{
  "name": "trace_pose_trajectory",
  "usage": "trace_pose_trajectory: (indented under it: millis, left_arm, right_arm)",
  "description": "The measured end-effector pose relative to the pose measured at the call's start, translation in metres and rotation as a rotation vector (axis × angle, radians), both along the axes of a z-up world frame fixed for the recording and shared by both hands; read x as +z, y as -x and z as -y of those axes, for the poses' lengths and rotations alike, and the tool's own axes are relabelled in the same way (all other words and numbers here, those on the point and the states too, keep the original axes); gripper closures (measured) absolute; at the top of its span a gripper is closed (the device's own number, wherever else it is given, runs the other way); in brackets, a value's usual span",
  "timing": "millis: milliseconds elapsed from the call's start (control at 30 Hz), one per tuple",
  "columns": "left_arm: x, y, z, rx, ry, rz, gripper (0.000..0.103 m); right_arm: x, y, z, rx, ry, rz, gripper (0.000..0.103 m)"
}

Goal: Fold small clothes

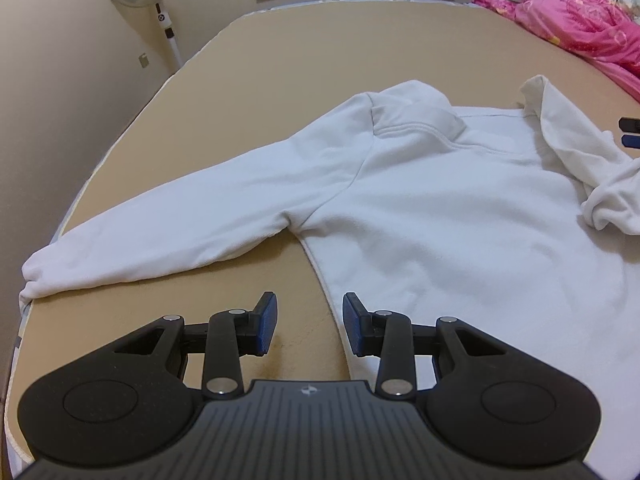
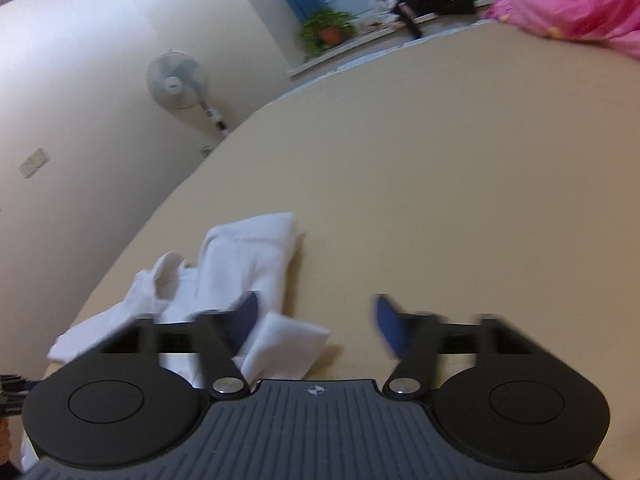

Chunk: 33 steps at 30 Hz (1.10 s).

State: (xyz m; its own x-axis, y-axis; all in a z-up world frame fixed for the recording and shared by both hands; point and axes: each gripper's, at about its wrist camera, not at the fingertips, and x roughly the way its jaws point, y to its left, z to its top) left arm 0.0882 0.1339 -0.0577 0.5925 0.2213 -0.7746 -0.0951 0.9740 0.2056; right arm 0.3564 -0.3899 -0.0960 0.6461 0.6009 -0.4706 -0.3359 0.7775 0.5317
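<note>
Both grippers' fingers (image 1: 269, 322) apart beside, seemingly, sweatshirt (image 1: 440, 208)

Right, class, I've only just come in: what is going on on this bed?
A person with a gripper in each hand is folding a white sweatshirt spread on the tan bed surface. Its one sleeve lies stretched out flat; the other sleeve is already folded in over the body. The left gripper hovers open at the garment's edge, and the right gripper is open too, holding nothing.

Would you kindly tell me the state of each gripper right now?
Left gripper: open, empty, above the white cotton sweatshirt.
Right gripper: open, holding nothing, over the sweatshirt's sleeve.
</note>
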Motion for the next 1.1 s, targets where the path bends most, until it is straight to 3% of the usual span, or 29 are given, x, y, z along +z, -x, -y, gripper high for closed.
trace_pose_trajectory:
  millis: [167, 233, 267, 400, 467, 600, 667, 733, 833, 933, 1000, 1033, 1100]
  left_arm:
    - [-0.004, -0.001, 0.0, 0.002, -0.017, -0.015, 0.063]
    - [-0.005, -0.002, -0.001, 0.002, -0.021, -0.02, 0.063]
    - [-0.006, -0.002, -0.001, 0.002, -0.021, -0.021, 0.063]
    - [-0.006, -0.003, -0.001, 0.001, -0.021, -0.021, 0.063]
    - [-0.006, -0.003, -0.001, -0.002, -0.023, -0.02, 0.063]
    - [-0.005, -0.002, -0.001, -0.006, -0.019, -0.016, 0.063]
    - [-0.006, -0.001, 0.0, -0.012, -0.022, -0.018, 0.063]
    - [-0.008, -0.001, 0.002, -0.018, -0.027, -0.025, 0.063]
    - [-0.01, -0.001, 0.005, -0.03, -0.035, -0.033, 0.063]
    - [-0.012, -0.001, 0.008, -0.043, -0.04, -0.038, 0.063]
    - [-0.014, -0.001, 0.011, -0.052, -0.048, -0.04, 0.063]
    - [-0.015, -0.001, 0.011, -0.055, -0.051, -0.041, 0.063]
    - [-0.015, -0.001, 0.011, -0.055, -0.055, -0.039, 0.063]
  right_arm:
    - [-0.024, -0.012, -0.018, 0.07, 0.014, -0.054, 0.03]
    - [-0.026, -0.012, -0.024, 0.09, -0.005, -0.034, 0.05]
    - [-0.026, -0.012, -0.027, 0.107, -0.012, -0.028, 0.087]
    - [-0.007, 0.0, -0.011, 0.074, -0.033, 0.037, 0.093]
    - [0.016, 0.002, 0.023, -0.063, -0.074, 0.084, 0.093]
    - [0.051, 0.023, 0.138, -0.535, -0.193, 0.165, 0.093]
    - [0.055, 0.048, 0.191, -0.781, -0.105, 0.214, 0.093]
    - [0.044, 0.068, 0.236, -0.978, 0.001, 0.182, 0.093]
    - [0.007, 0.099, 0.296, -1.223, 0.023, 0.043, 0.093]
    - [-0.036, 0.112, 0.327, -1.311, -0.004, -0.12, 0.092]
    - [-0.053, 0.11, 0.329, -1.314, -0.019, -0.194, 0.082]
    - [-0.057, 0.114, 0.328, -1.316, -0.047, -0.176, 0.08]
    - [-0.052, 0.125, 0.327, -1.329, -0.106, -0.109, 0.067]
